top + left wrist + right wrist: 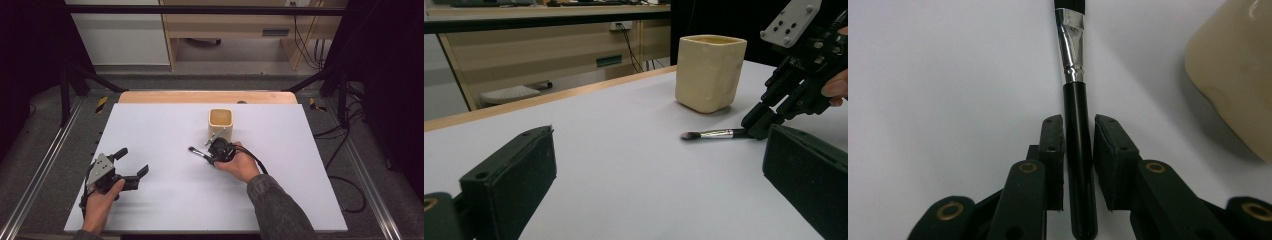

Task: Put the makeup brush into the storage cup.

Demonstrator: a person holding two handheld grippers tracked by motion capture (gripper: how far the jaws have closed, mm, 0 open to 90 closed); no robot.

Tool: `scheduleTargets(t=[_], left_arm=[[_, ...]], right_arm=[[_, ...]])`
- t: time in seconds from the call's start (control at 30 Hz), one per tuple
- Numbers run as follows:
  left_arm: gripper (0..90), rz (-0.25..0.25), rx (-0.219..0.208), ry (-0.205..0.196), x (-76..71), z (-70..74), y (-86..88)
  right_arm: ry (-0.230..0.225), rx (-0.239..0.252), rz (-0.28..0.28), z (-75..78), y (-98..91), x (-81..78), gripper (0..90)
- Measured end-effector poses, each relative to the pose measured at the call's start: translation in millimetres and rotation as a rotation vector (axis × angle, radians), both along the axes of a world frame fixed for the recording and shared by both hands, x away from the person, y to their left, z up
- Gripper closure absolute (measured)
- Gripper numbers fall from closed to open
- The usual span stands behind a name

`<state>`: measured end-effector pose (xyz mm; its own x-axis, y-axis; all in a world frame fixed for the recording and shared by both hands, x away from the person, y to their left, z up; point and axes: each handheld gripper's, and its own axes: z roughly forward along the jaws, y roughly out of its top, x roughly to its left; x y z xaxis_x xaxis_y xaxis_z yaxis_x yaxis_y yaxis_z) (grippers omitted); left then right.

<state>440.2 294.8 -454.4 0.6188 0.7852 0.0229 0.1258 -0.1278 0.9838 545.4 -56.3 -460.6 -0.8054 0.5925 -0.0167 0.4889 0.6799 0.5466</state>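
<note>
A small brush (197,152) with a black handle, silver ferrule and dark bristles lies on the white sheet (160,125), just in front of a cream square cup (220,125). My right gripper (209,155) reaches down over its handle. In the right gripper view the two jaws (1078,122) sit against either side of the black handle (1075,100), shut on it, with the cup (1238,75) at the right. My left gripper (133,162) rests at the front left with wide-open, empty jaws. The left gripper view looks across at the brush (716,133), cup (709,72) and right gripper (759,127).
The sheet covers a table with a wooden far edge (207,96). Black frame bars and cables (345,165) run along the sides. Beyond the table stand a light wooden desk (235,25) and a white cabinet (120,35).
</note>
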Motion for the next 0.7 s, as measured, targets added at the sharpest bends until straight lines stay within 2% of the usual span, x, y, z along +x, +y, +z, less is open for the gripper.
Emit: scheduleTargets(t=[0.7], left_arm=[[0.5, -0.003, 0.003, -0.001, 0.0, 0.1, -0.4]], right_arm=[[0.005, -0.006, 0.006, 0.2, 0.9, -0.7, 79.4]])
